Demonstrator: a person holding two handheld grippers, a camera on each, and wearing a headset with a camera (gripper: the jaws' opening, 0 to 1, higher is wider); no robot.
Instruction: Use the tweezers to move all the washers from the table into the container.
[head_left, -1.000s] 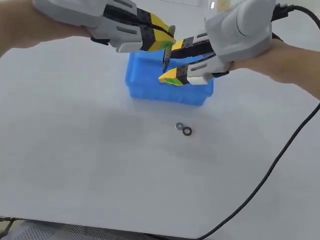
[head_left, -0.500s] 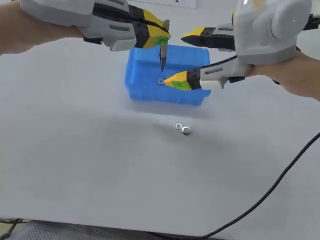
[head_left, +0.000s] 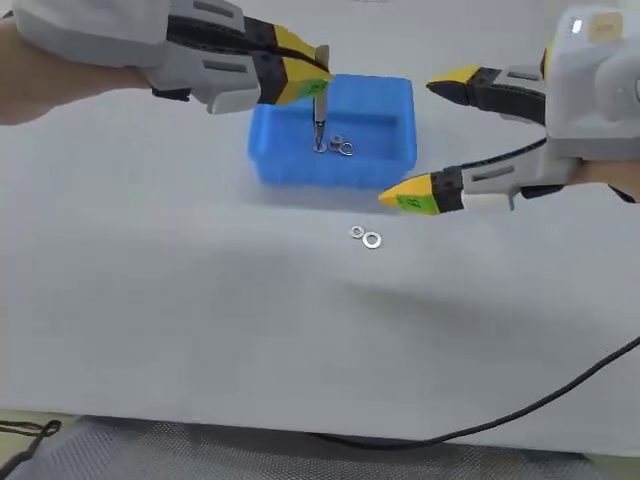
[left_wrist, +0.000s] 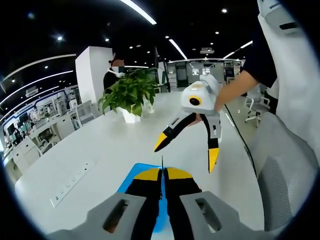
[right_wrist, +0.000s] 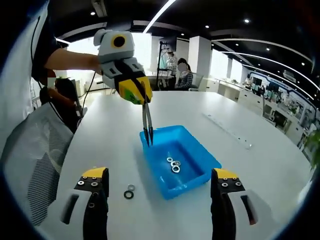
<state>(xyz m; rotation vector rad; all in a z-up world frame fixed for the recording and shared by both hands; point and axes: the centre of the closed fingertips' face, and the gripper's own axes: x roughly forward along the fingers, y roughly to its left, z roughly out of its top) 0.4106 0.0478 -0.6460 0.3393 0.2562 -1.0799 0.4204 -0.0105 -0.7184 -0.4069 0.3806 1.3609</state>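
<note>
Hanging tweezers (head_left: 319, 122) near container (head_left: 385, 81) rim

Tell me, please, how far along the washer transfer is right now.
Done: a few washers lie in the blue container. In hand: the left gripper is shut on the tweezers, tips down inside the container; the right gripper hangs open beside it. Left: two washers on the table in front of the container.

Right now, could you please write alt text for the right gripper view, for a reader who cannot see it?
The left gripper holds tweezers tips-down at a blue container with a few washers inside. Two more washers lie on the white table beside it, between the open fingers of the right gripper.
</note>
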